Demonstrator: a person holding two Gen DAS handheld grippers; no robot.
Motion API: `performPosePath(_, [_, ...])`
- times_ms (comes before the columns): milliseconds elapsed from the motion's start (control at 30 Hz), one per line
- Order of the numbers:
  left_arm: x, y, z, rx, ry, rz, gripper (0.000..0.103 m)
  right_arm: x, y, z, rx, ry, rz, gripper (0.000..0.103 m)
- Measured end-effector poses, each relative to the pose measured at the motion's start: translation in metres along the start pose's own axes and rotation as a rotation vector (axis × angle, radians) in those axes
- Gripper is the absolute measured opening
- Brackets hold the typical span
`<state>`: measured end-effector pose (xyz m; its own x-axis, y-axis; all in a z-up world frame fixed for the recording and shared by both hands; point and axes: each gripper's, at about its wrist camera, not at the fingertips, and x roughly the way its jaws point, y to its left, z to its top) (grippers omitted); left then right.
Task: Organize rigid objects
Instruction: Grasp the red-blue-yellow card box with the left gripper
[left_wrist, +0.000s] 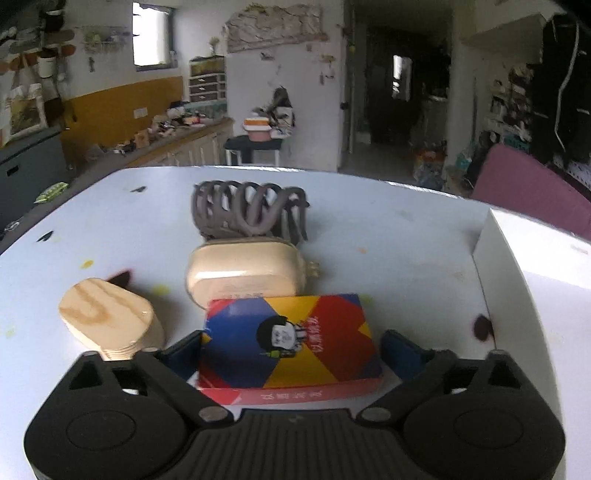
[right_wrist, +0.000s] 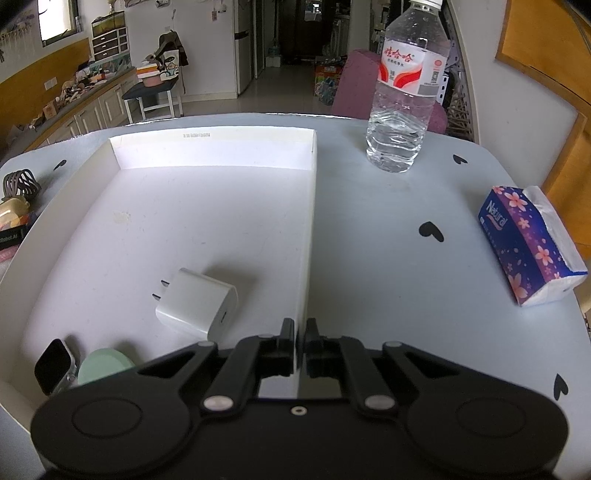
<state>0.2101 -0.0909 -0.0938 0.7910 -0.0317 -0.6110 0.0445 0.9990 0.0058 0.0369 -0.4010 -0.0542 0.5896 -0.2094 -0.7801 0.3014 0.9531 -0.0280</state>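
Observation:
In the left wrist view my left gripper (left_wrist: 291, 345) is open, its blue fingers on either side of a colourful card box (left_wrist: 290, 347) lying on the white table; there is a gap on the right side. Beyond the box lie a beige case (left_wrist: 245, 273) and a grey hair claw (left_wrist: 247, 212). A wooden block (left_wrist: 109, 319) lies to the left. In the right wrist view my right gripper (right_wrist: 301, 343) is shut on the right wall (right_wrist: 311, 229) of a white cardboard tray. Inside the tray lie a white charger (right_wrist: 197, 304), a smartwatch (right_wrist: 55, 365) and a pale green round object (right_wrist: 103, 365).
A water bottle (right_wrist: 404, 85) stands on the table beyond the tray's right wall. A blue tissue pack (right_wrist: 532, 245) lies at the right edge. The tray's corner (left_wrist: 491, 258) shows at the right of the left wrist view. A pink chair (left_wrist: 532, 192) stands behind the table.

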Motion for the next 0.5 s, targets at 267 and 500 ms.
performPosePath(267, [-0.007,0.012,-0.004,-0.055,-0.030,-0.047,0.090,0.002,0.000,0.000,-0.001,0.000,-0.003,0.006])
performPosePath(500, [-0.020,0.014,-0.011,-0.085,-0.035,-0.095,0.089,0.002,0.000,0.000,0.000,0.001,-0.002,0.006])
